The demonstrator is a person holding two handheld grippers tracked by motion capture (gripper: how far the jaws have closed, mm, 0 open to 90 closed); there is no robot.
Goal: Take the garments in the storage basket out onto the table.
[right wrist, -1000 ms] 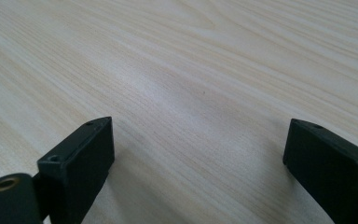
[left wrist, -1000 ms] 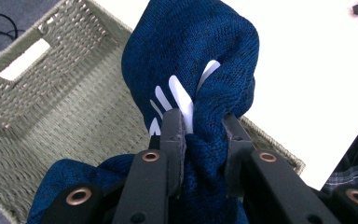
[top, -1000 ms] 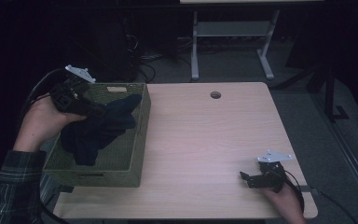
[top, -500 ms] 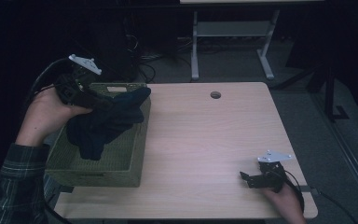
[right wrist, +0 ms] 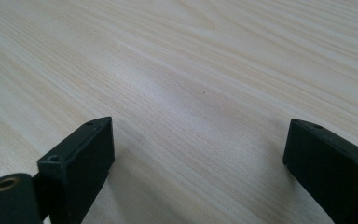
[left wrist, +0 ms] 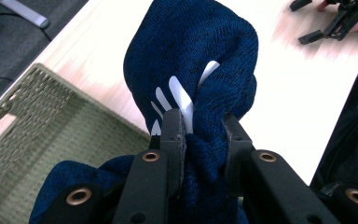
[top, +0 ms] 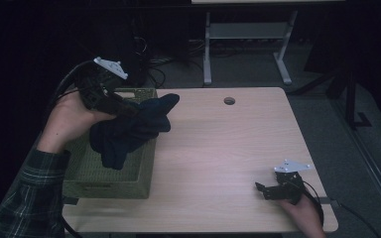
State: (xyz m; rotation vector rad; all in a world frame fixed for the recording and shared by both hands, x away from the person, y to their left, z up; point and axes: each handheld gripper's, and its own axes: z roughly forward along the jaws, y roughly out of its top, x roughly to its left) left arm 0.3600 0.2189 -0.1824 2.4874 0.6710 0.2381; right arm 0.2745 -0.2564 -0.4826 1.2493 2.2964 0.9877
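A dark blue knitted garment (top: 129, 130) with white stripes (left wrist: 182, 95) hangs from my left gripper (top: 129, 108), which is shut on a fold of it (left wrist: 200, 135). The cloth is lifted above the right rim of an olive woven basket (top: 104, 186), its lower end still drooping into the basket. My right gripper (top: 263, 189) rests low at the near right corner of the light wooden table (top: 228, 148). Its jaws stand wide open over bare wood (right wrist: 196, 154), nothing between them.
A round cable hole (top: 229, 100) sits near the table's far edge. Behind the table stand a grey metal desk frame (top: 248, 34) and loose cables (top: 178, 54) on the dark floor. The basket takes up the table's left side.
My left gripper has risen and shifted right, pulling the blue garment up out of the basket and over its right rim. The right gripper has stayed in place.
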